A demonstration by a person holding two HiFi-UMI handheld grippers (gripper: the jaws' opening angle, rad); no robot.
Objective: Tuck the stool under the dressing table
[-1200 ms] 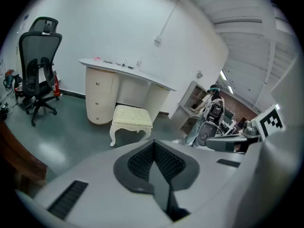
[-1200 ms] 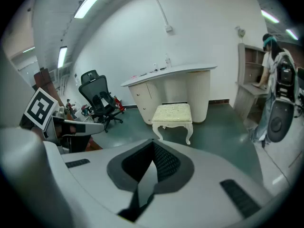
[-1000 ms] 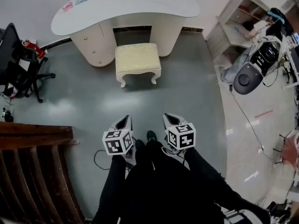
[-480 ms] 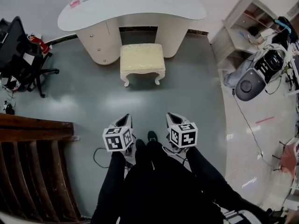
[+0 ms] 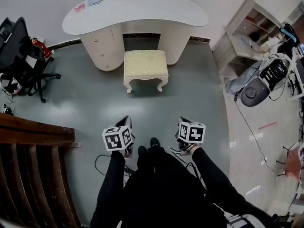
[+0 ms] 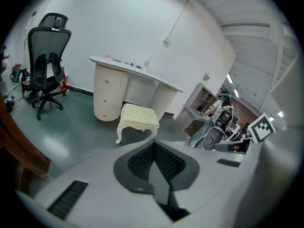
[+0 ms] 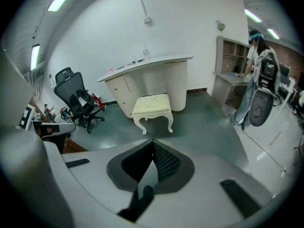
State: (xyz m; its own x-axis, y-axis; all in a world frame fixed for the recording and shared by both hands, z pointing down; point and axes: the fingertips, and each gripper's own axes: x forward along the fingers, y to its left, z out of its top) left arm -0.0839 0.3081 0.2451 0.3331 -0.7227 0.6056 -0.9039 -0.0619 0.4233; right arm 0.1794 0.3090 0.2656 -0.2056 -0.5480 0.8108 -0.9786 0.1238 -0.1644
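To the left of the left hand-held gripper (image 5: pixel 126 122) stands a brown wooden rail (image 5: pixel 33 141) with long slats. Far ahead of it and to its left is a black office chair (image 5: pixel 21 49) with a net-like back and wheels. The left hand-held gripper has its two dark, ridged pads pressed together at the tip, with nothing between them.

The stool (image 5: pixel 146 63) stands well ahead of both hand-held grippers, on the shiny grey floor (image 5: pixel 85 103). Its square cream cushion looks bumpy, and its white legs curl. It sits just in front of the gap under the desk (image 5: pixel 142 8), not pushed in. The desk has a smooth white top shaped like a bean, and drawers with small round knobs on the left.

The right hand-held gripper (image 5: pixel 183 122) is also pressed shut and empty. Ahead of it and to its right is a pale open shelf (image 5: pixel 247 23).

Only the head view shows the black sleeves and shoes. The right gripper view shows a person (image 7: pixel 254 46) standing at the shelf.
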